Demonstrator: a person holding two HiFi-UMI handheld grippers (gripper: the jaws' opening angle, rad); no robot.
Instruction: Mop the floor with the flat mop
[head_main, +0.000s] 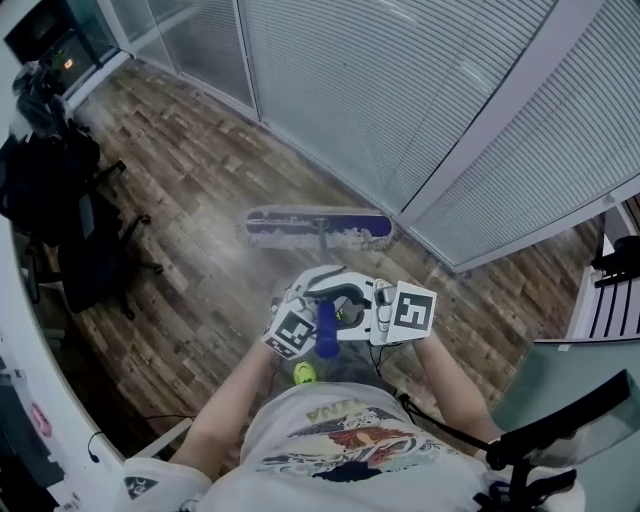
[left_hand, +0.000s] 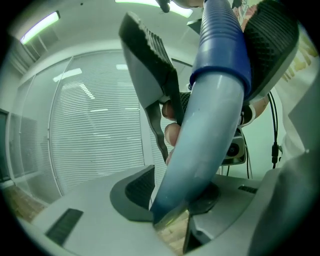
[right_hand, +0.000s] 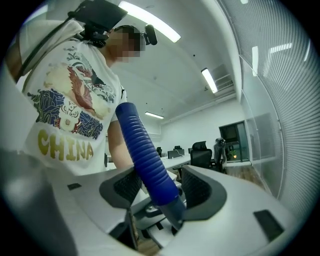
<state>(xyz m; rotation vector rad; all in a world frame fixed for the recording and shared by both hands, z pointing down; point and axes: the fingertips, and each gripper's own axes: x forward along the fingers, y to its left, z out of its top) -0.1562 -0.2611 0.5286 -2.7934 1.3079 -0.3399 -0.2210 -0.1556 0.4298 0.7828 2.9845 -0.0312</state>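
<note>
The flat mop's head (head_main: 318, 226), purple with pale fringes, lies on the wooden floor close to the blind-covered glass wall. Its thin pole rises to a blue ribbed grip (head_main: 327, 335) in front of my chest. My left gripper (head_main: 318, 300) and my right gripper (head_main: 355, 310) sit side by side on that grip. In the left gripper view the light-blue handle (left_hand: 210, 130) runs up between the left gripper's (left_hand: 177, 200) pads, and the right gripper's black ribbed pads (left_hand: 150, 50) clamp it higher up. In the right gripper view my right gripper (right_hand: 162, 192) is shut on the ribbed grip (right_hand: 145, 155).
Black office chairs (head_main: 90, 250) stand at the left beside a white desk edge (head_main: 20, 330). The glass wall with blinds (head_main: 400, 100) runs diagonally behind the mop head. A glass panel (head_main: 560, 400) is at the right. A small yellow-green thing (head_main: 304, 373) shows below my hands.
</note>
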